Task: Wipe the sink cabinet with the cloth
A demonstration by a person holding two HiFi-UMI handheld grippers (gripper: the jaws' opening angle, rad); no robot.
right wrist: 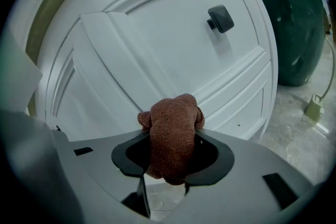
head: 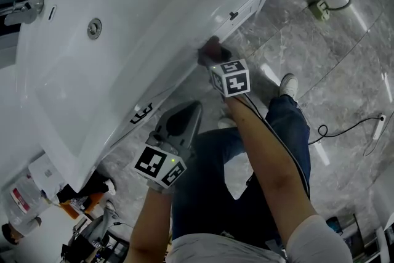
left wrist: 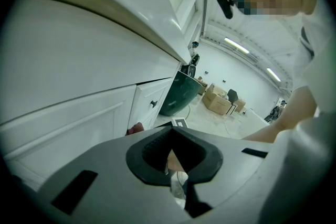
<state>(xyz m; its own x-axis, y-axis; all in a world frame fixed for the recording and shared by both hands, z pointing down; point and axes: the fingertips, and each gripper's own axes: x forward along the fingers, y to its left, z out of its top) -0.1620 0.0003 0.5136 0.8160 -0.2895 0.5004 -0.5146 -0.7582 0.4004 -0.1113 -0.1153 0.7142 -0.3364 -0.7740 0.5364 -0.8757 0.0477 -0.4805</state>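
My right gripper is clamped on the cloth, a brown terry rag bunched into a wad. The wad sticks out past my jaw tips, right at the white cabinet door below the sink. It sits low on the door's raised panel, well below the dark knob. I cannot tell whether it actually presses on the paint.

My left gripper hangs lower down beside the cabinet with its jaws closed on nothing.

The rag looks light, soft and easy to squash, so I judge it takes no force to carry. It could creep out of my jaws if I drag it hard across the panel's ridges. Gripping the wad through its thick middle seems right. Enough cloth stands proud of the tips that fabric, not jaw, meets the door.
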